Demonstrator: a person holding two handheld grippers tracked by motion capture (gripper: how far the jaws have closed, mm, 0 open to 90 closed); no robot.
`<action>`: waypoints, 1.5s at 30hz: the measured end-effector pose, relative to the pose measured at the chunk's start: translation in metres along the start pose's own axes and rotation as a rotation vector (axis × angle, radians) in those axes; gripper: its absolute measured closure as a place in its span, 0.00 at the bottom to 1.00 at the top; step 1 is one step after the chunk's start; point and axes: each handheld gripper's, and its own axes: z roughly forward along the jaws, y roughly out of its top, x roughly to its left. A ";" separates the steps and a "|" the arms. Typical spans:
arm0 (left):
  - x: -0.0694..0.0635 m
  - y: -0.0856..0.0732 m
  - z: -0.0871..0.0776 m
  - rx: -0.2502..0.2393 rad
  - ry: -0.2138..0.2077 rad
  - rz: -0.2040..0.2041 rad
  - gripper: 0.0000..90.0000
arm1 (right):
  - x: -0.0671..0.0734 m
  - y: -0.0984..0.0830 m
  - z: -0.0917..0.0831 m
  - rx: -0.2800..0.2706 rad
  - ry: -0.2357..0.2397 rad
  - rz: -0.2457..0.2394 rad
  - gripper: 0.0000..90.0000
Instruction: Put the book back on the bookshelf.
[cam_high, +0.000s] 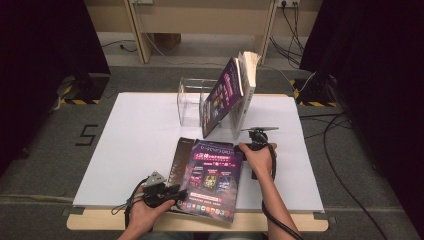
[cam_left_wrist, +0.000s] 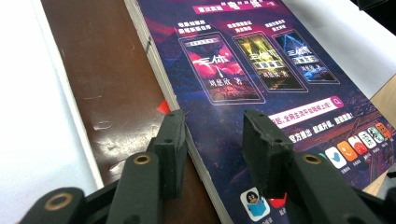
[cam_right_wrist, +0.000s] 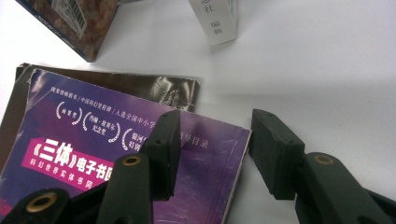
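Purple book (cam_high: 212, 179) atop brown book (cam_high: 179, 155), stand (cam_high: 192, 102) apparently behind.

Item count, table top.
Books lying flat: two, a purple-covered book (cam_high: 212, 179) stacked on a brown-covered book (cam_high: 179, 160). Books standing: two, a purple one (cam_high: 222, 96) leaning beside a pale one (cam_high: 246, 92). Clear acrylic stand (cam_high: 191, 102): one. White sheet (cam_high: 135, 145) over the table: one. Handheld grippers: two, left gripper (cam_high: 176, 191) and right gripper (cam_high: 252, 136).

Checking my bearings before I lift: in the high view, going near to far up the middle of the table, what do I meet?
Purple book lying flat → purple book leaning upright → clear plastic holder behind it.
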 end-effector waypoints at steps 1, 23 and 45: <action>0.000 0.000 0.000 -0.002 0.001 -0.002 0.66 | 0.000 0.000 0.000 0.000 0.002 0.006 0.60; -0.001 0.001 0.000 0.002 0.010 -0.002 0.68 | 0.004 -0.003 -0.001 -0.002 -0.026 0.007 0.61; -0.003 0.000 0.000 0.003 0.028 0.009 0.69 | 0.004 -0.007 -0.008 -0.045 -0.001 0.089 0.66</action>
